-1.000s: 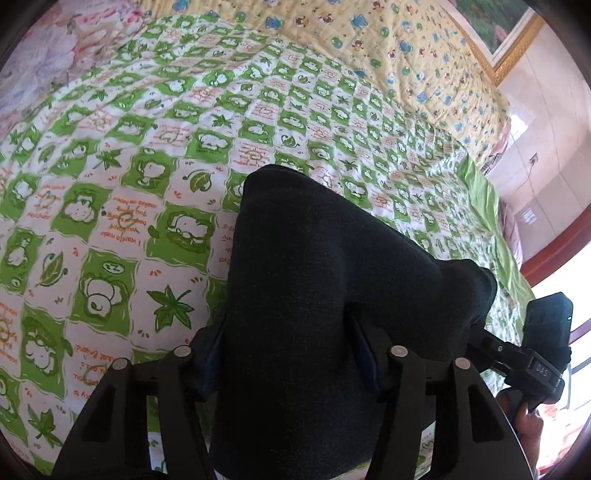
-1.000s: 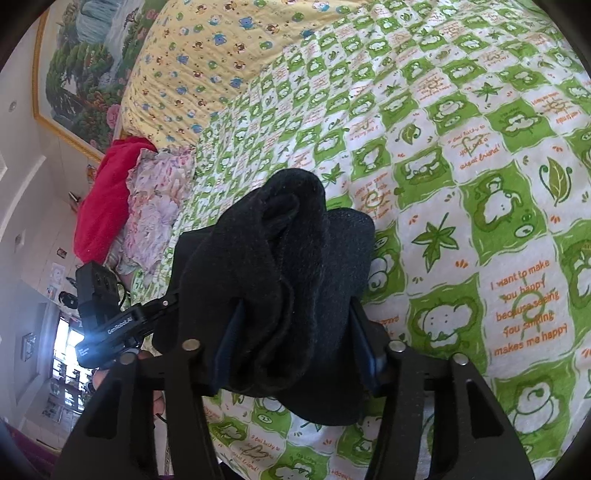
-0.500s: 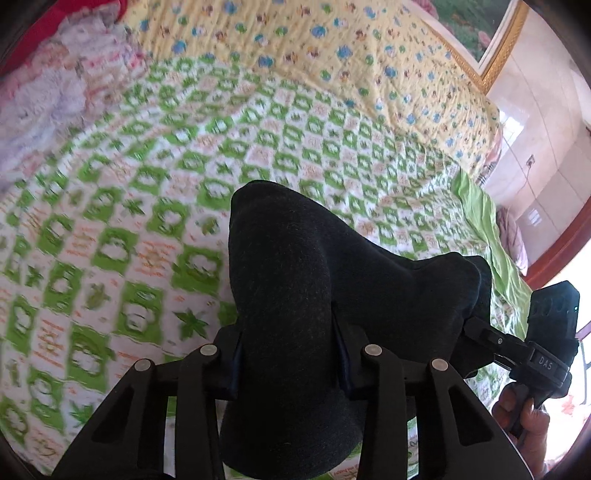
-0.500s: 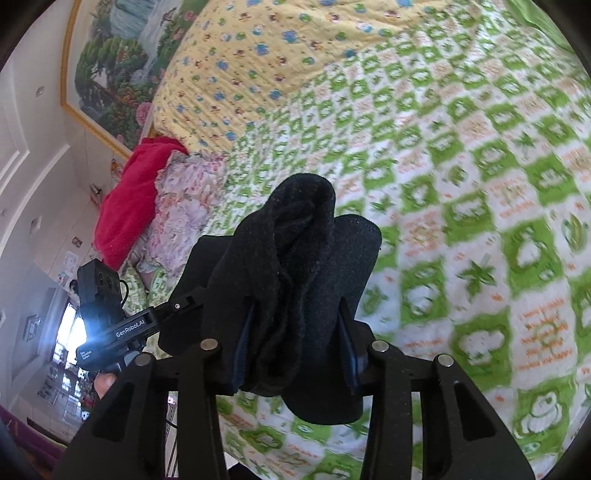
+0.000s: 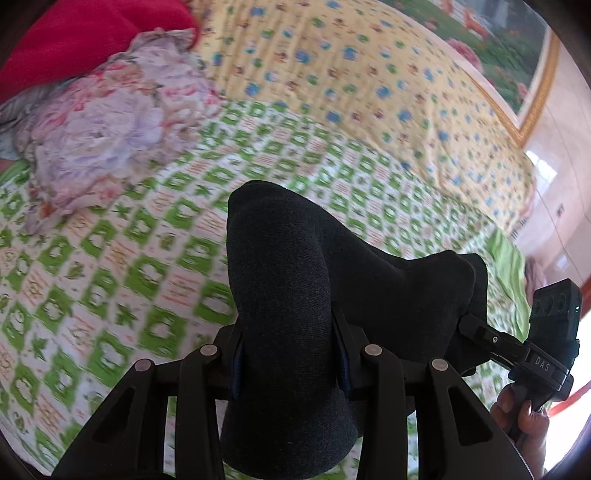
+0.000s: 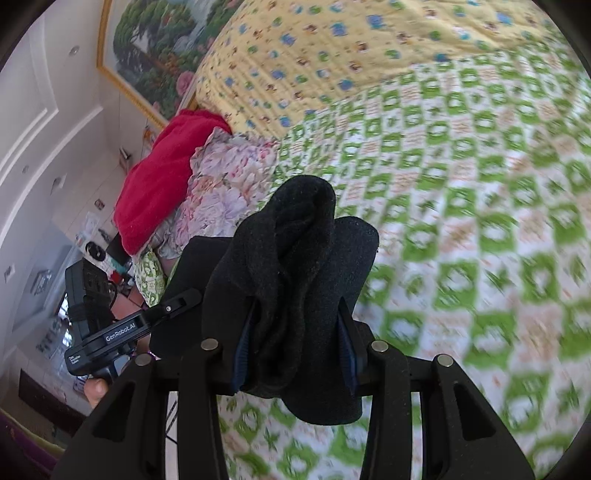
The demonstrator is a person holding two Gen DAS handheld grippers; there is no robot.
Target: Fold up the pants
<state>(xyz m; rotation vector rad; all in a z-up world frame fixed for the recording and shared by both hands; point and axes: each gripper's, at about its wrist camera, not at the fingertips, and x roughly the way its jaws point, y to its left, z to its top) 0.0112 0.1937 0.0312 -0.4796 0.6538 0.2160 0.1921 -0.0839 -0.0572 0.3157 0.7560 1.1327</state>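
Observation:
The dark pants [image 5: 295,280] hang bunched between both grippers above the green-and-white checked bedspread [image 5: 122,258]. My left gripper [image 5: 288,347] is shut on a thick fold of the pants. My right gripper [image 6: 295,343] is shut on another bunched fold of the pants [image 6: 291,258]. The cloth stretches from one gripper to the other. The right gripper also shows in the left wrist view [image 5: 480,334], and the left gripper shows in the right wrist view [image 6: 173,304]. The pants hide all the fingertips.
A floral cloth [image 5: 103,122] and a red blanket [image 5: 74,33] lie at the bed's left side. A yellow patterned quilt [image 5: 351,81] covers the head of the bed. A framed picture [image 6: 155,44] hangs on the wall.
Both grippers have lifted the pants higher off the bed and tilted up toward the head of the bed. The floral cloth and red blanket have come into the left wrist view.

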